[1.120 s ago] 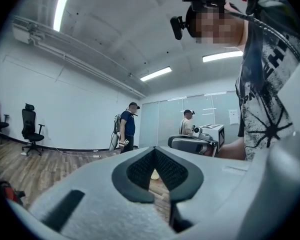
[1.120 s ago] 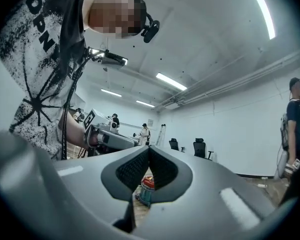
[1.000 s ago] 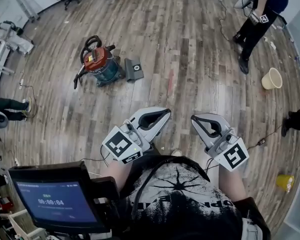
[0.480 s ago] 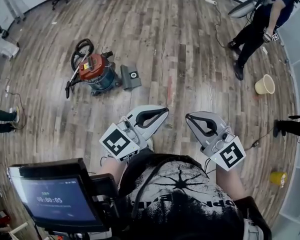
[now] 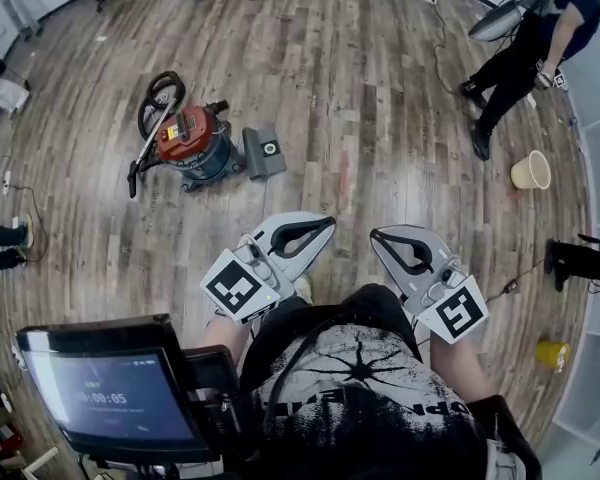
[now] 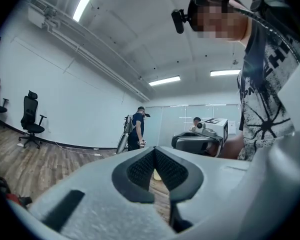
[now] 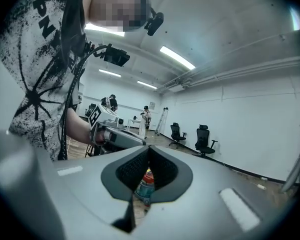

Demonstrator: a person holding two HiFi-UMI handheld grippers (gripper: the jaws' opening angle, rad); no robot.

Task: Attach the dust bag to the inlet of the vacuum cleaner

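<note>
The vacuum cleaner (image 5: 192,138), a red-lidded teal drum with a black hose, stands on the wood floor at upper left in the head view. The grey flat dust bag (image 5: 265,152) lies on the floor just to its right. My left gripper (image 5: 326,221) and right gripper (image 5: 378,235) are held level in front of my chest, well short of both, each shut and empty. In the right gripper view the vacuum cleaner (image 7: 145,185) shows through the gap below the shut right gripper (image 7: 149,149). The left gripper (image 6: 154,152) is shut with nothing in it.
A cream bucket (image 5: 532,171) and a yellow cup (image 5: 549,353) stand on the floor at right. A person (image 5: 525,38) stands at upper right, and another's legs (image 5: 2,236) lie at the left edge. A monitor (image 5: 115,393) hangs at my lower left. Office chairs (image 7: 204,139) line the wall.
The view has shifted as I walk: the vacuum and dust bag sit slightly lower and nearer in the head view. Both grippers stay shut and keep their place before my chest.
</note>
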